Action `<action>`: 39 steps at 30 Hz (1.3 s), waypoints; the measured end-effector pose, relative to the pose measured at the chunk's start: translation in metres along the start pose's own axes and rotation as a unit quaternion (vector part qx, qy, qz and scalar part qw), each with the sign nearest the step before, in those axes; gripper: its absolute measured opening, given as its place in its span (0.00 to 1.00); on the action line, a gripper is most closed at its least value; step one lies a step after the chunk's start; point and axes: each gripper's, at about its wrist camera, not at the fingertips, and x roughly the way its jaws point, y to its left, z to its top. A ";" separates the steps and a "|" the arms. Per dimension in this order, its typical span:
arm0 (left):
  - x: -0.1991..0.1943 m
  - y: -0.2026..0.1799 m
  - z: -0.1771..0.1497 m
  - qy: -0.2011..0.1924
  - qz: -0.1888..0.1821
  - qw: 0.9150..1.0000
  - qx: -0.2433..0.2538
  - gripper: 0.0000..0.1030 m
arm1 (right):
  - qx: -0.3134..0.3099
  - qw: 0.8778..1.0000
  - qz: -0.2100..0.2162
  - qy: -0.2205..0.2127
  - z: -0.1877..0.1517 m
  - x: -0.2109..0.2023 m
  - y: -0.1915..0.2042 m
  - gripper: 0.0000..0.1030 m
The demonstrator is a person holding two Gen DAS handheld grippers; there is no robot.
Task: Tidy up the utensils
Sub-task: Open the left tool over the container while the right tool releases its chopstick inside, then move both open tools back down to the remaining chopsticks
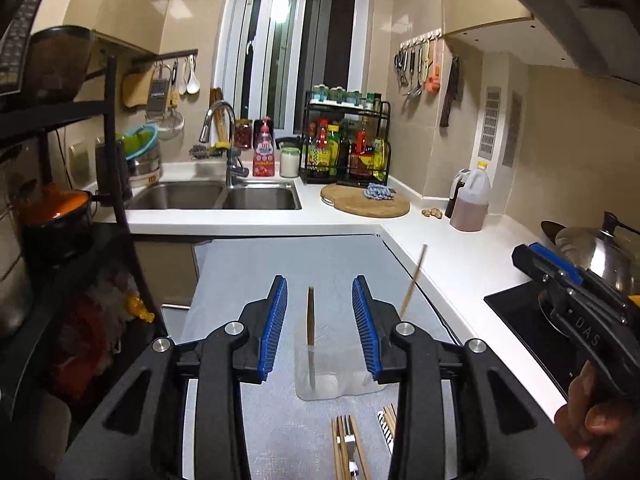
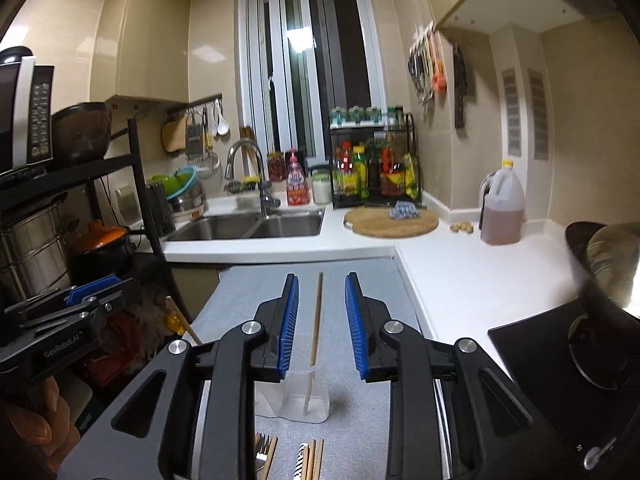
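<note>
A clear plastic cup stands on the grey mat, also in the right wrist view. Two wooden chopsticks stand in it: one upright, one leaning right. The right wrist view shows one chopstick plainly. My left gripper is open, its blue pads either side of the cup, above it. My right gripper is open and empty above the cup. More chopsticks and a fork lie at the mat's near edge, also in the right wrist view.
A double sink and faucet are behind the mat. A round wooden board, a sauce rack and an oil jug stand on the white counter. A black hob with a wok is at right. A black shelf with pots is at left.
</note>
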 end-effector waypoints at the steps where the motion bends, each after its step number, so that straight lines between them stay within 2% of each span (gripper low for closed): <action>1: -0.006 -0.001 -0.004 -0.004 0.001 1.000 0.002 0.33 | -0.002 1.000 0.000 -0.005 -0.003 -0.010 0.001 0.25; 6: -0.033 -0.010 -0.037 -0.008 -0.001 1.000 0.017 0.33 | -0.014 1.000 0.009 -0.019 -0.029 -0.048 0.012 0.25; 14: -0.051 -0.015 -0.103 0.021 -0.009 1.000 0.020 0.33 | -0.018 1.000 0.012 0.016 -0.089 -0.085 0.018 0.25; 21: -0.050 -0.011 -0.156 0.048 -0.006 0.999 0.012 0.31 | -0.009 0.998 -0.003 0.061 -0.137 -0.089 0.010 0.25; 27: -0.048 -0.002 -0.199 0.076 -0.004 0.997 -0.008 0.25 | -0.011 0.995 -0.010 0.095 -0.175 -0.090 0.007 0.25; 31: -0.038 0.005 -0.231 0.120 -0.012 0.992 -0.021 0.23 | 0.001 0.993 -0.006 0.118 -0.199 -0.089 -0.002 0.21; 34: -0.031 0.006 -0.245 0.145 -0.021 0.989 -0.030 0.23 | 0.012 0.989 -0.002 0.145 -0.220 -0.085 -0.008 0.16; 39: -0.026 0.001 -0.254 0.156 -0.031 0.987 -0.031 0.23 | 0.036 0.980 0.028 0.195 -0.248 -0.070 -0.008 0.15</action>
